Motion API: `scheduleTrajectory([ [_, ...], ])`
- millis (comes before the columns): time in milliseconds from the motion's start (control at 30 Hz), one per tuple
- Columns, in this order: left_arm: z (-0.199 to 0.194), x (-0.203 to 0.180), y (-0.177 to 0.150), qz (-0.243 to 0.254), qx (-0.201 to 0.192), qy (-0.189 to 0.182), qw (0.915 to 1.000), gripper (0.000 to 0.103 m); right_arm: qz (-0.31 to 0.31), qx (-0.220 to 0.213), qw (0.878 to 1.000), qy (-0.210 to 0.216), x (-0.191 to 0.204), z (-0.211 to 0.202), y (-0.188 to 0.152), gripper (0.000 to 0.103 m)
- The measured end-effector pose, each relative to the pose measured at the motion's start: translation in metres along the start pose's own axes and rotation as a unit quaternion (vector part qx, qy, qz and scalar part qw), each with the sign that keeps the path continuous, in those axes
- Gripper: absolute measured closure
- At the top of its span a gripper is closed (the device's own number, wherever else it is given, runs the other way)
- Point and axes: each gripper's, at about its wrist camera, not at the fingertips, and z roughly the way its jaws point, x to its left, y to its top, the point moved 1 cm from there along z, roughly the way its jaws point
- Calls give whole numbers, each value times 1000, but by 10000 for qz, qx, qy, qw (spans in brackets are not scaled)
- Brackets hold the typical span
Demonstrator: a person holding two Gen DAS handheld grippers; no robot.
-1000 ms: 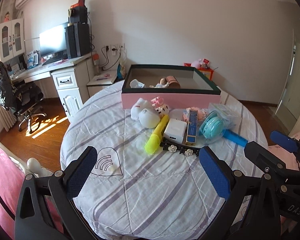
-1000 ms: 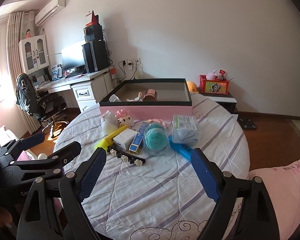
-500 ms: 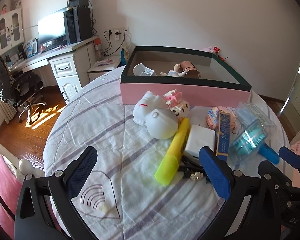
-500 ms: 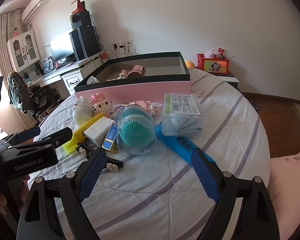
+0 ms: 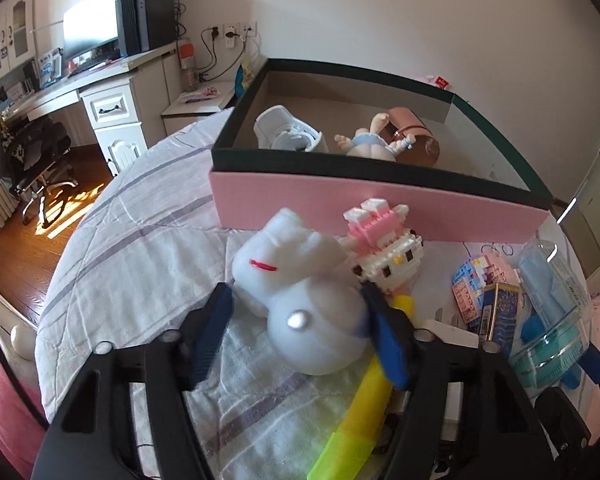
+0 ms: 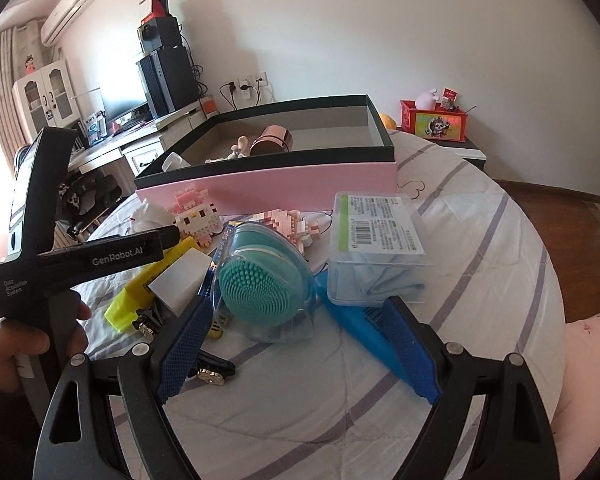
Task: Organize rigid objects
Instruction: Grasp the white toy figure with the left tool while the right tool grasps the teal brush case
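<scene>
Change since earlier: moved in from a wide view of the round table (image 5: 112,248) to right over the toy pile; left fingers narrowed from wide apart to flanking the white figure.
Left gripper (image 5: 300,320): partly closed, blue pads either side of the white rabbit-shaped toy (image 5: 300,300); right pad against its round body, left pad just beside it, firm contact not clear.
Right gripper (image 6: 296,344): spread wide, holding nothing, low over the teal silicone brush (image 6: 260,292).
Toy: on the striped cloth, just before the pink box (image 5: 380,212); smooth, matte, bulbous, red line on the head, small silver dot on the body.
Neighbours: pink-and-white brick-built cat (image 5: 384,240) touching it; glossy yellow stick (image 5: 360,412) under the right finger.
Brush: nubby disc in clear hard packaging, blue handle.
Box: dark rim, open top, doll (image 5: 372,140) inside.
</scene>
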Motion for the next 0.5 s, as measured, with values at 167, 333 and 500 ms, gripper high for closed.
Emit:
scheduleTrajectory([
  [167,-17,2,-9,163,-128,-10,9998,57,-51,52,10000,-37,6,5,5,15],
  [333,-40,9,-30,225,-162,-7,9996,57,-199,107,9997,76,16,15,8,15],
  [500,-61,8,-43,329,-249,-141,9991,57,-281,227,9993,117,20,21,7,46],
])
